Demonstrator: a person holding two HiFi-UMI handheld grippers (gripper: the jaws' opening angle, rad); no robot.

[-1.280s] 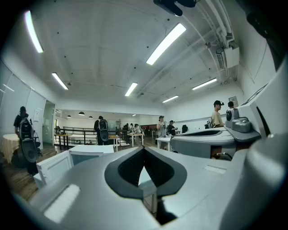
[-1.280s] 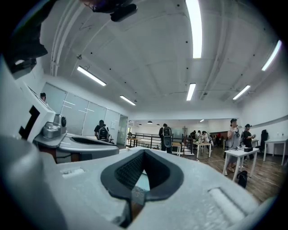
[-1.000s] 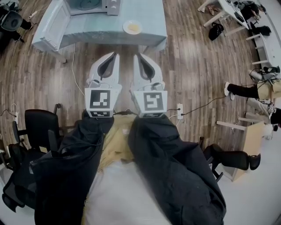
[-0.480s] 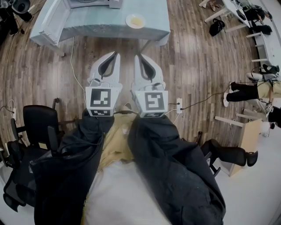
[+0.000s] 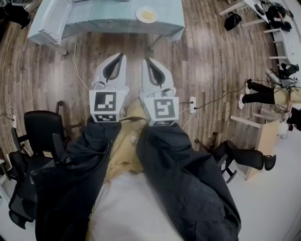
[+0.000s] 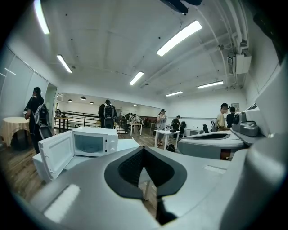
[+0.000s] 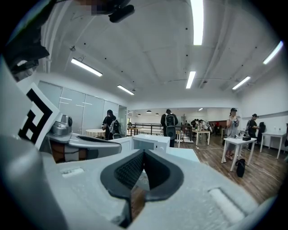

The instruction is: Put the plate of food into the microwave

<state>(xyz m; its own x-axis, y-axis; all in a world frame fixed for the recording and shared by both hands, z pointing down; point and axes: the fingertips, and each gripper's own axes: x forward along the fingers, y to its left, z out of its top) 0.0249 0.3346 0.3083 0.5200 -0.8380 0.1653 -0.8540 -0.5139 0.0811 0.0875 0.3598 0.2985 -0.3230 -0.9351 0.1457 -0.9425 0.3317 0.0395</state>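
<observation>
A white plate with yellow food (image 5: 146, 14) sits on the table's light blue cloth (image 5: 108, 19) at the top of the head view. The white microwave (image 6: 92, 142) stands on that table with its door (image 6: 56, 155) swung open to the left. It also shows as the microwave (image 7: 151, 143) beyond the right jaws. My left gripper (image 5: 123, 56) and right gripper (image 5: 145, 60) are held side by side over the wooden floor, well short of the table. Both are shut and hold nothing. The plate is hidden in both gripper views.
Black office chairs (image 5: 40, 134) stand at my left and another chair (image 5: 247, 160) at my right. A power strip (image 5: 192, 104) with cables lies on the floor. A seated person's legs (image 5: 261, 89) reach in at the right. People (image 6: 107, 116) and white tables (image 7: 236, 143) fill the room behind.
In the head view the table and plate have slid toward the top edge and the microwave has left the frame. The grippers stay side by side, both shut.
</observation>
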